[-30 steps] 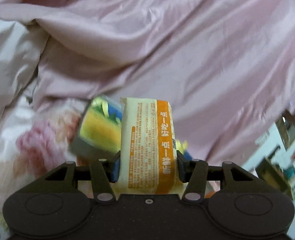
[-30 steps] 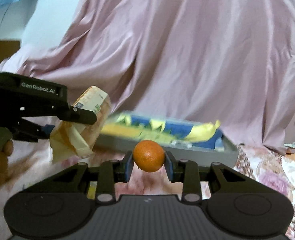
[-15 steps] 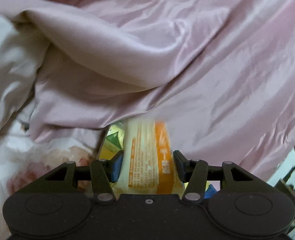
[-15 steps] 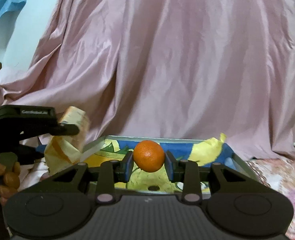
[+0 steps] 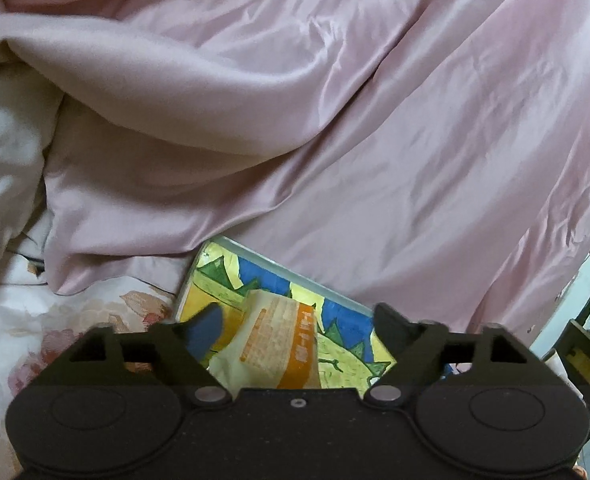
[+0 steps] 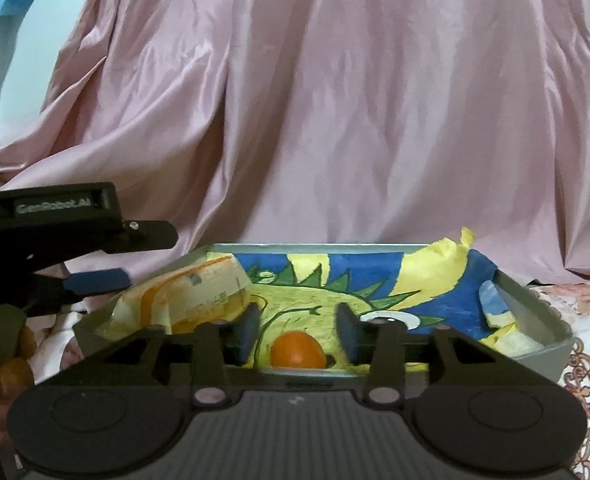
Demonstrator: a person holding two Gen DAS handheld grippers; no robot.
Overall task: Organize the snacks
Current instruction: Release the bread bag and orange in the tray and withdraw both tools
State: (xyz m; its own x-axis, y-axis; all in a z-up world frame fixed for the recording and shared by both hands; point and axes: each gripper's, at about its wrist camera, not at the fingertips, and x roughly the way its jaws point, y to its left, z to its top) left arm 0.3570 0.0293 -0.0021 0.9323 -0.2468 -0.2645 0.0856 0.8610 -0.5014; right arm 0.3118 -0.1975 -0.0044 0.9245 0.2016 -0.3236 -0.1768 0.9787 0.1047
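Orange [image 6: 297, 349] in tray [image 6: 551, 312], loose between just-opened right gripper [image 6: 297, 330] jaws.

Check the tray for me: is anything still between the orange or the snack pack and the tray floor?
Nothing visible. The orange lies on the tray's painted liner, between the right gripper's fingers, which have just been opening and do not touch it. The snack pack rests at the tray's left end, clear of the left gripper.
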